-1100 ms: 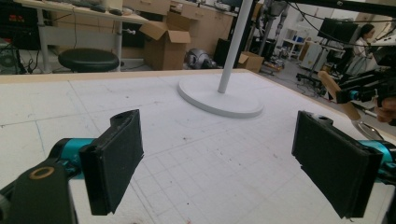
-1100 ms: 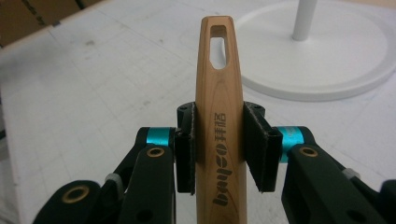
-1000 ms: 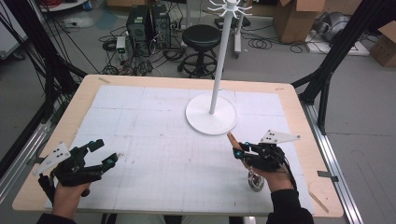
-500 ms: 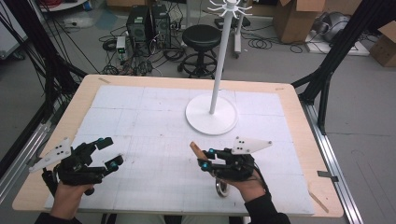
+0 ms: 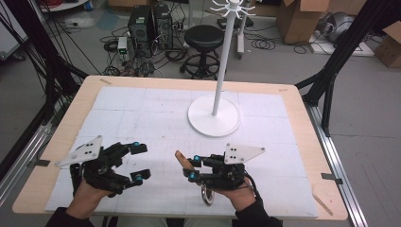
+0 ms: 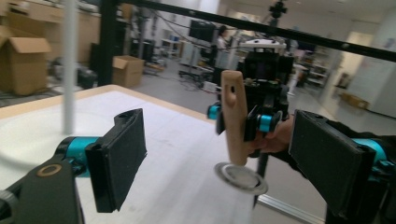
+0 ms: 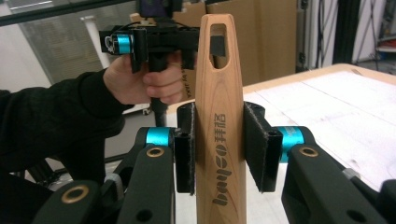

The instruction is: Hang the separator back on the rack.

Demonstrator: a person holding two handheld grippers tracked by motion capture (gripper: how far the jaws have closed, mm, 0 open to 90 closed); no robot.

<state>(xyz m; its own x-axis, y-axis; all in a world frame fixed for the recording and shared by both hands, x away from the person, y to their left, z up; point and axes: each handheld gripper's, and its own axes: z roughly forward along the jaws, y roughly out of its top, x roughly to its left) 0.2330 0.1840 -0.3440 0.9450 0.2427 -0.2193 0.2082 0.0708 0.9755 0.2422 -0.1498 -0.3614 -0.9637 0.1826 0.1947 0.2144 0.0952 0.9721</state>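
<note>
A utensil with a light wooden handle (image 5: 182,160) and a round metal end (image 5: 207,195) is held over the table's front middle. My right gripper (image 5: 193,167) is shut on the handle, which points left toward my left gripper (image 5: 138,161). The left gripper stands open a short way off, with nothing between its fingers. In the right gripper view the handle (image 7: 219,116) stands upright between both pads, with a slot near its top. The left gripper view looks between its own wide-apart pads (image 6: 121,154) at the handle (image 6: 233,121) and the metal disc (image 6: 241,177) beyond.
A white stand with a round base (image 5: 213,116) and a tall pole (image 5: 222,61) rises at the table's back middle. The table (image 5: 302,142) is covered with a white sheet inside a wooden border. Black frame posts flank both sides.
My right gripper has carried the utensil leftward from the table's front right to the front middle, toward the left gripper. The left gripper has shifted slightly right and stayed open.
</note>
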